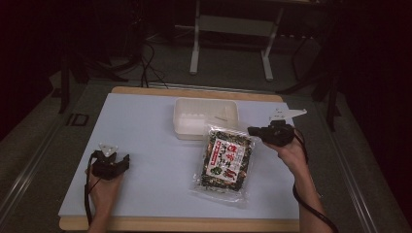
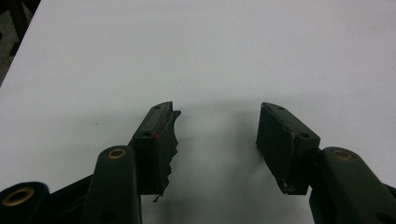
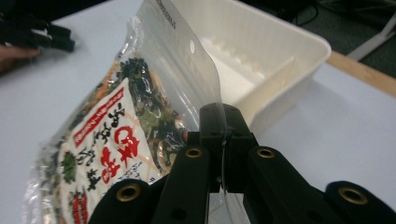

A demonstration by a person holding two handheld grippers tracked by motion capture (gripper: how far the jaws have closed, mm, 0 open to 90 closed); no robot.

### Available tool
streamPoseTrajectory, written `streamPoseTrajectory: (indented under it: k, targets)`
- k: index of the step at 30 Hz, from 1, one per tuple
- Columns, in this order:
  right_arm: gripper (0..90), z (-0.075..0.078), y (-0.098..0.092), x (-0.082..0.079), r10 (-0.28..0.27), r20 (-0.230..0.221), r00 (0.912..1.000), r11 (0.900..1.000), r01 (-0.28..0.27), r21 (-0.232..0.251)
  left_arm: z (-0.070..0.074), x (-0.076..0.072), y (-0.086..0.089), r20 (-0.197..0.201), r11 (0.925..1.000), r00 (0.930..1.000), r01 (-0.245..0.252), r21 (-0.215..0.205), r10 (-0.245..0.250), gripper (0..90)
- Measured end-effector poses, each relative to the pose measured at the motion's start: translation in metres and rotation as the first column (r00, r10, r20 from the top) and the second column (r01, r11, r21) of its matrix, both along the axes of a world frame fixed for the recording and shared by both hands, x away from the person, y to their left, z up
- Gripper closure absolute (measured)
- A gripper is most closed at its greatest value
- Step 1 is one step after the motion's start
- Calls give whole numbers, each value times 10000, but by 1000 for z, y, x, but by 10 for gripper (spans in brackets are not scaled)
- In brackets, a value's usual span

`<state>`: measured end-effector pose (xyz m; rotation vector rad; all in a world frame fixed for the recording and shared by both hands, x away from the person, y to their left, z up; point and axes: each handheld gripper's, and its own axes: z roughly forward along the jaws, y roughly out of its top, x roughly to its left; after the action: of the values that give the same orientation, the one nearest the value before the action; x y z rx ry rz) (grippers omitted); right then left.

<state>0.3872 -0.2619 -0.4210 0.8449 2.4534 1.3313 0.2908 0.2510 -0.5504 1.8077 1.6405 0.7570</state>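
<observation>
There is one clear snack bag with a printed label, one white plastic tray, and two tongs, one in each hand.

The right tongs are closed tight on the bag's clear upper edge, the film pinched flat between the two black jaws; in the high view these tongs sit at the bag's top right corner. From the pinch the bag hangs away to the left of the tongs, its top lifted while its lower end lies on the worktop. The tray stands just beyond the tongs and behind the bag's top edge, near it; whether they touch I cannot tell. A divider wall crosses the tray's inside.

The left tongs stand wide open with nothing between the jaws, bare worktop under and ahead of them. In the high view they rest well apart from the bag.

The right hand reaches in with the forearm angled inward, tongs pointing left. The left hand lies low on the worktop, tongs pointing right.
</observation>
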Motion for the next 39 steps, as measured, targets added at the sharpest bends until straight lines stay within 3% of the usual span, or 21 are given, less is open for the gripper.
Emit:
streamPoseTrajectory:
  k: [6,13,15,22,39]
  targets:
    - [894,13,9,1,18,178,9998,9994,-24,346,0,0,0,0,10000,10000,-13,-35,13,466]
    - [894,24,17,3,66,238,9997,9989,-76,460,0,0,0,-5,10000,10000,-5,-22,5,466]
    - [894,31,25,3,148,344,9993,9996,-157,242,0,0,0,19,10000,10000,-14,-35,14,466]
    - [894,45,33,3,312,489,9983,9980,-339,542,0,0,0,20,10000,10000,-16,-23,17,466]
    - [895,59,42,1,449,678,9967,9950,-507,857,1,-1,1,153,9999,9999,-43,-109,44,446]
